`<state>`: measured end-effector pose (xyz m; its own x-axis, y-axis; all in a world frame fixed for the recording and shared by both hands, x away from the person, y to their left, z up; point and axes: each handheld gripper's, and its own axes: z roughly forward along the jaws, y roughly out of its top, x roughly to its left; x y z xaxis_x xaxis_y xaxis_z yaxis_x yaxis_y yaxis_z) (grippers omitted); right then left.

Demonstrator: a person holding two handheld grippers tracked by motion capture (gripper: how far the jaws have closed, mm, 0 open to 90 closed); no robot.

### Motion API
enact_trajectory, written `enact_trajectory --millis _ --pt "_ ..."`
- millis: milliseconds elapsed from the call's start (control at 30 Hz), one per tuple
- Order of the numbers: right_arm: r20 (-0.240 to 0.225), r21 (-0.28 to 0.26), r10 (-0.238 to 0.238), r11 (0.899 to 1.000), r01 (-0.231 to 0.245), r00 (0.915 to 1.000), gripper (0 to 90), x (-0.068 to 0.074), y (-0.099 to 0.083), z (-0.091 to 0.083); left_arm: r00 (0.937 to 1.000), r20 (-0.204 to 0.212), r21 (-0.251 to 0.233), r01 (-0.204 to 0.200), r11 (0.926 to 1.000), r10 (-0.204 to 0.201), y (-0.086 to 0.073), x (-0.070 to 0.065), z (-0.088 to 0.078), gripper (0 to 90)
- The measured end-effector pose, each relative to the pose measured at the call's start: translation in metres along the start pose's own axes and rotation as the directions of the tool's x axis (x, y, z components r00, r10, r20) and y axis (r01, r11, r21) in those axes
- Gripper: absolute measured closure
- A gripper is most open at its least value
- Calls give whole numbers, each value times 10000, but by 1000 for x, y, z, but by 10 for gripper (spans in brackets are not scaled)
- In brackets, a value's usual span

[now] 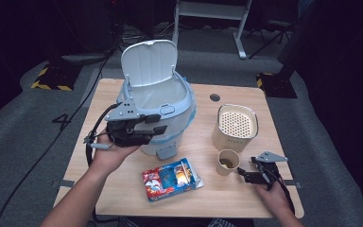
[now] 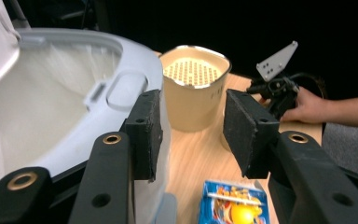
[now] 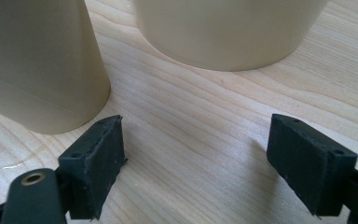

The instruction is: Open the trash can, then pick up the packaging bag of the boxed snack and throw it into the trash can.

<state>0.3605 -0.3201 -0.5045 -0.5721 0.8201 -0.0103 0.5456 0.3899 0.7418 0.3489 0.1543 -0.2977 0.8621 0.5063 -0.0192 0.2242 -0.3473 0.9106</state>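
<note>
Your left tongs [image 1: 157, 123] hang at the front rim of the pale blue bin [image 1: 179, 113], which stands at the back left of the tabletop [image 1: 123, 189] with its lid [image 1: 149, 61] tipped up and a white liner inside. In the left gripper view your jaws stand partly apart with nothing between them; one pad sits right against the bin's rim [image 2: 135, 60], though you cannot tell whether it touches.

Your right tongs [image 1: 244, 174] lie low on the tabletop at the front right, just beside the small paper cup [image 1: 228, 161]. In the right gripper view these jaws are open as well, bare wood between them, and the cup [image 3: 37, 65] stands just ahead of one pad without being gripped. There is some brown content at the bottom of the cup, seen from the high view.

Behind the cup stands the cream container [image 1: 235, 126] with a perforated top, near it but apart. The colourful snack packet [image 1: 172, 178] lies flat near the front edge, between your two hands, just in front of the bin's pedal [image 1: 167, 152]. In the left gripper view you see the packet [image 2: 233, 205] below your jaws, and your right hand [image 2: 307, 105] across the tabletop.
</note>
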Motion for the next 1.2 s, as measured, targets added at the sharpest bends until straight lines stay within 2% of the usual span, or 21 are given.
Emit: enact_trajectory --millis 200,433,567,667,800,1067,1133,1200 --pt "0 0 -4 10000 4 10000 188 0 0 0 9999 141 282 78 9996 -82 -24 -5 2 509" --pt "-23 -14 6 10000 -6 10000 189 0 0 0 9977 335 511 564 9971 -581 -57 -6 15 490" --pt "-27 -13 10 10000 -10 10000 189 0 0 0 9955 397 941 820 9922 -860 -72 -6 26 493" --pt "-26 0 4 10000 -4 10000 189 0 0 0 9950 391 1311 863 9876 -921 -80 -6 34 508" --pt "-25 0 3 10000 -3 10000 190 0 0 0 9911 499 1683 1132 9792 -1231 -91 -6 48 530" --pt "-16 -5 4 10000 -4 10000 189 0 0 0 9863 774 2669 1200 9562 -1454 -112 -6 76 573" --pt "-26 -15 6 10000 -6 10000 190 0 0 0 9860 758 2950 1200 9479 -1484 -115 -6 81 602" --pt "-27 -14 9 10000 -9 10000 190 0 0 0 9868 720 3349 1132 9354 -1452 -118 -6 87 636"
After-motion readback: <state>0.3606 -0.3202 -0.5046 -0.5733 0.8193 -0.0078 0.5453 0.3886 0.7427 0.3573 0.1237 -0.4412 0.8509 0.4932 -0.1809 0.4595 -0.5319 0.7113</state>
